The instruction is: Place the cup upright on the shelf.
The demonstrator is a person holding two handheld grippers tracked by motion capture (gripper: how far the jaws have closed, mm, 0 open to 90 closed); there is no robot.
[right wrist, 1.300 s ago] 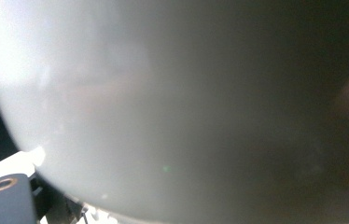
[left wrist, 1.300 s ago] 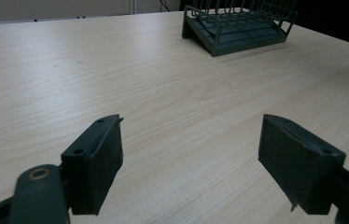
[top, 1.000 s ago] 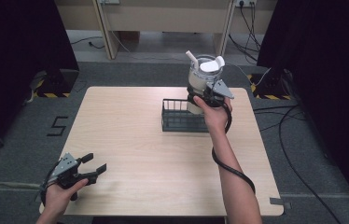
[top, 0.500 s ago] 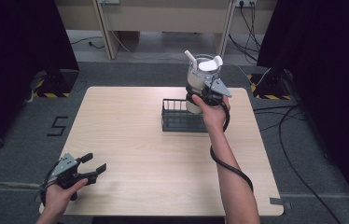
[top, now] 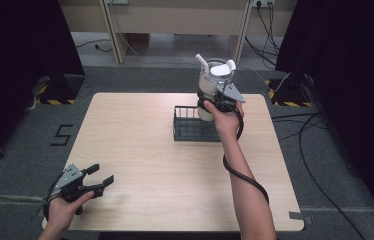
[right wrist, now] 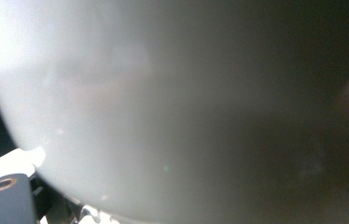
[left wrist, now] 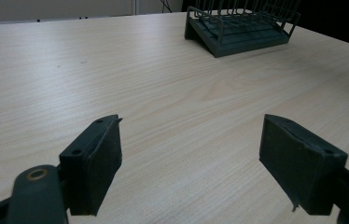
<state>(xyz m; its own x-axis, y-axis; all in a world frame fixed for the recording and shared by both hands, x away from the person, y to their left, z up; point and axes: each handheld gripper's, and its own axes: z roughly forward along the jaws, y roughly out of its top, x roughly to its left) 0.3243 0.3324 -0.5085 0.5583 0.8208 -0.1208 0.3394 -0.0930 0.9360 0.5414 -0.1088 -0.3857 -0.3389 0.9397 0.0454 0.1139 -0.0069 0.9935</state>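
Note:
A whitish jug (top: 210, 82) with a spout and a white lid piece is held upright over the far right end of a dark wire rack (top: 190, 127). My right gripper (top: 215, 103) is shut on its lower body. In the right gripper view the jug's pale wall (right wrist: 163, 102) is pressed close against the camera. My left gripper (top: 102, 174) is open and holds nothing, low over the table's front left corner. In the left gripper view its two black jaws stand wide apart around the gripper's middle (left wrist: 191, 163), and the rack (left wrist: 238, 28) lies far ahead.
The light wooden table (top: 135, 140) carries the rack toward its back right. Cables lie on the grey floor (top: 320, 150) to the right. Dark curtains and wooden furniture legs stand behind the table.
The right gripper and the jug have drifted very slightly to the left. The left gripper has stayed where it was, still open.

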